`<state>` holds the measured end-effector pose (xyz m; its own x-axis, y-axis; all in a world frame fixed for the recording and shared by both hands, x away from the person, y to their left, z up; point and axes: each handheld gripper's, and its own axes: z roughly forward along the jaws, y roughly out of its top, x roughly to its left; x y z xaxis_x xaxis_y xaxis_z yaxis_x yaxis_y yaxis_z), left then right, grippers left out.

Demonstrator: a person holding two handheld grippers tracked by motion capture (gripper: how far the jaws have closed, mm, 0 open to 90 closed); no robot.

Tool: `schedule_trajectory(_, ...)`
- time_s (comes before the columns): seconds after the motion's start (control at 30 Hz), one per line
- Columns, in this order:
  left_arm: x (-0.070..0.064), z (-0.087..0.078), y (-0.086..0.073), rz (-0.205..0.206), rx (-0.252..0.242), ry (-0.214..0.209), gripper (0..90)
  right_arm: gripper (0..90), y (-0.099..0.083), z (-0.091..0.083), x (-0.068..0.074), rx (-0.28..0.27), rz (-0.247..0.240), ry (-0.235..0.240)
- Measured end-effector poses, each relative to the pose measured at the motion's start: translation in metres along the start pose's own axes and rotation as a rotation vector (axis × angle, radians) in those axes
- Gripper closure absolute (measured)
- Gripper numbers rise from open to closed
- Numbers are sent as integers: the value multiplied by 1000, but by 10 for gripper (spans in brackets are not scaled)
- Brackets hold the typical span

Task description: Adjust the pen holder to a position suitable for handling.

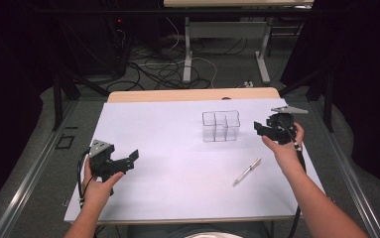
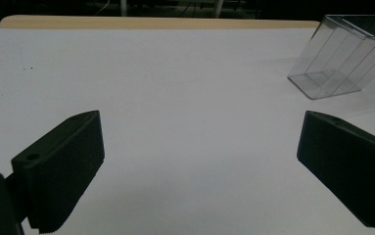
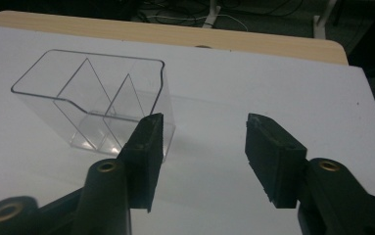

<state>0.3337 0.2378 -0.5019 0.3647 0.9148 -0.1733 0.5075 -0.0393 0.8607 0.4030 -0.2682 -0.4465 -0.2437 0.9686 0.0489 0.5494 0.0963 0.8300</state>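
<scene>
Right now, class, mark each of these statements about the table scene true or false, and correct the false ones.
1. The clear organizer stands upright on the white sheet. True.
2. The pen is inside the organizer. False: it lies on the sheet, nearer the person.
3. The left gripper grips the pen. False: its jaws are open and empty.
4. The right gripper is open beside the organizer. True.
5. The organizer has inner dividers. True.

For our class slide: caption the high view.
Two open grippers, left and right, flank a clear organizer and pen.
</scene>
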Motion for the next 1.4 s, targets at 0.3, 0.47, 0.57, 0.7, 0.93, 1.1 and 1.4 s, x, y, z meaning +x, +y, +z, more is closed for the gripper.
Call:
schedule_trajectory(0.3, 0, 1, 0, -4, -5, 4, 39, 699, 29, 12, 6, 10, -40, -7)
schedule_trajectory(0.47, 0, 2, -1, -4, -3, 3, 43, 789, 38, 26, 8, 40, -28, -5)
schedule_trajectory(0.57, 0, 2, -1, -4, -1, 3, 44, 861, 40, 37, 9, 59, -28, -16)
schedule_trajectory(0.7, 1, 3, -1, -4, 1, 4, 45, 900, 41, 51, 11, 69, -34, -26)
schedule_trajectory(0.93, 2, 3, -1, -7, 5, 8, 49, 900, 35, 75, 9, 123, -5, -61)
schedule_trajectory(1.1, 2, 5, -2, -9, 5, 7, 51, 900, 32, 86, 10, 143, 9, -82)
schedule_trajectory(1.4, 3, 6, -2, -15, 9, 11, 55, 900, 21, 97, 17, 177, 38, -37)
